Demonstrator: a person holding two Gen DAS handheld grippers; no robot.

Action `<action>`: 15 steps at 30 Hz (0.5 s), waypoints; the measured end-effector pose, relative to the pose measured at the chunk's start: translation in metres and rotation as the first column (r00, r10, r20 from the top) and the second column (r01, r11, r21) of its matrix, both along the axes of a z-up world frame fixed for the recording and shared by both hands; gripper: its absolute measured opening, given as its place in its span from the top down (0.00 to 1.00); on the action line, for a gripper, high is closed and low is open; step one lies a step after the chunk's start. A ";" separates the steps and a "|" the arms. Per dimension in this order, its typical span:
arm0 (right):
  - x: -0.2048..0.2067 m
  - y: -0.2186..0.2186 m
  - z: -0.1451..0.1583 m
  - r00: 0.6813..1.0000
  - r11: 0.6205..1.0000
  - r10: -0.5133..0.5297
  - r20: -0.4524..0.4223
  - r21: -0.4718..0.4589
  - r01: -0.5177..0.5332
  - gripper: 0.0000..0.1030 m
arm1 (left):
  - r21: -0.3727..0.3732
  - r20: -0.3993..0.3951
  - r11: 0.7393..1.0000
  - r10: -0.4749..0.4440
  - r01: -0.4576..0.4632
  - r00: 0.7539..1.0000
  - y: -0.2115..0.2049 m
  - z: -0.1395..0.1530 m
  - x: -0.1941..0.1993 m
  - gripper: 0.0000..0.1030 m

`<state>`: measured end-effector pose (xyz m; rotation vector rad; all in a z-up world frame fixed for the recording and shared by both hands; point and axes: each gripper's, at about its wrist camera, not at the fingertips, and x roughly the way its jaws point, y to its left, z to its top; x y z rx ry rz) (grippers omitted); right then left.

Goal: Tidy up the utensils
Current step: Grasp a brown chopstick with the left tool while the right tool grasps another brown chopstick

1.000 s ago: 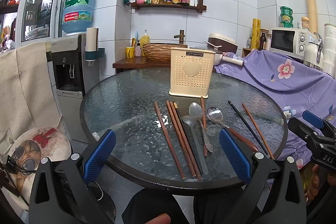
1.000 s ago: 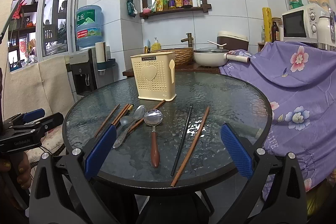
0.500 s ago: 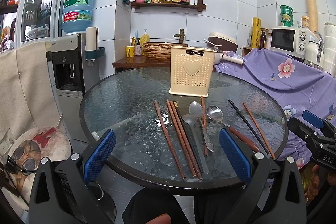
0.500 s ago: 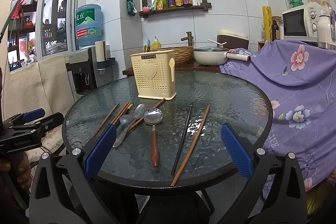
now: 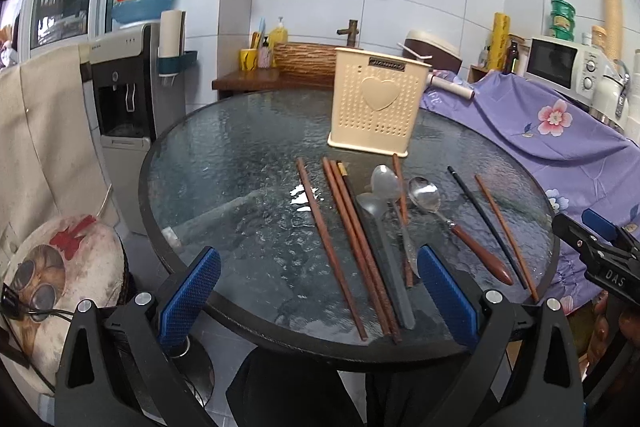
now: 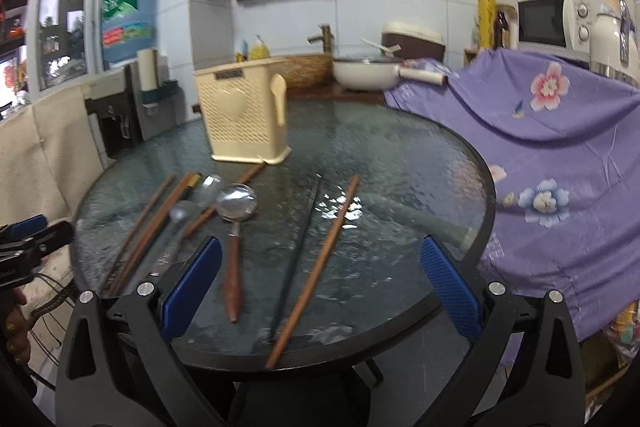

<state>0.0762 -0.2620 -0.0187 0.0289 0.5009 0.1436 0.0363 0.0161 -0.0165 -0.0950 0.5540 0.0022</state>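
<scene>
Glass, ripply and dark, fills my left wrist view: the round table (image 5: pixel 224 163) with every utensil lying flat on it. My left gripper (image 5: pixel 318 297) hangs at 6 o'clock, just off the near rim, jaws spread wide with nothing between the blue pads. Straight ahead at 12 o'clock stands the cream holder (image 5: pixel 376 111), upright, heart on its face; I can't see into its top from here. Between it and me lie the brown chopsticks (image 5: pixel 352 239), the steel spoons (image 5: pixel 384 183) overlapping near the middle, then the wooden-handled spoon (image 5: pixel 452 219) toward 2 o'clock. Further out at 3 o'clock I have the black chopstick (image 5: pixel 486 223) and a lone brown chopstick (image 5: pixel 506 231) just beside it. The right gripper (image 5: pixel 600 259) peeks in at the 3 o'clock edge.

Switching to the right wrist view, a little blurred. My right gripper (image 6: pixel 320 289) is open as well, empty, hovering over the near rim. The wooden-handled spoon sits at 10 o'clock of the jaws, the black chopstick and the lone brown chopstick run right up the middle toward 12. The holder stands at 11 o'clock, well apart from my fingers.

My read: nothing is sorted yet. Every piece is on the table, none gripped, so the whole job is ahead. The middle pair looks like my easiest first pick.
</scene>
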 end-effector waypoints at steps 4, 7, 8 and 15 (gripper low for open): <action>0.038 -0.010 -0.005 0.991 1.000 -0.008 -0.133 0.005 0.009 0.05 | 0.026 -0.061 1.000 0.018 -0.017 0.998 0.009 0.000 0.022 0.06; 0.065 -0.016 -0.009 0.976 1.000 -0.007 -0.216 0.019 0.011 0.06 | 0.009 -0.121 1.000 0.024 -0.023 0.992 0.020 0.000 0.047 0.16; 0.076 -0.018 -0.010 0.971 1.000 -0.009 -0.241 0.020 0.014 0.11 | -0.004 -0.138 1.000 0.025 -0.025 0.990 0.024 0.001 0.056 0.20; 0.125 -0.011 -0.016 0.940 1.000 -0.007 -0.341 0.000 0.007 0.34 | -0.078 -0.247 0.997 0.006 -0.026 0.969 0.039 0.004 0.115 0.39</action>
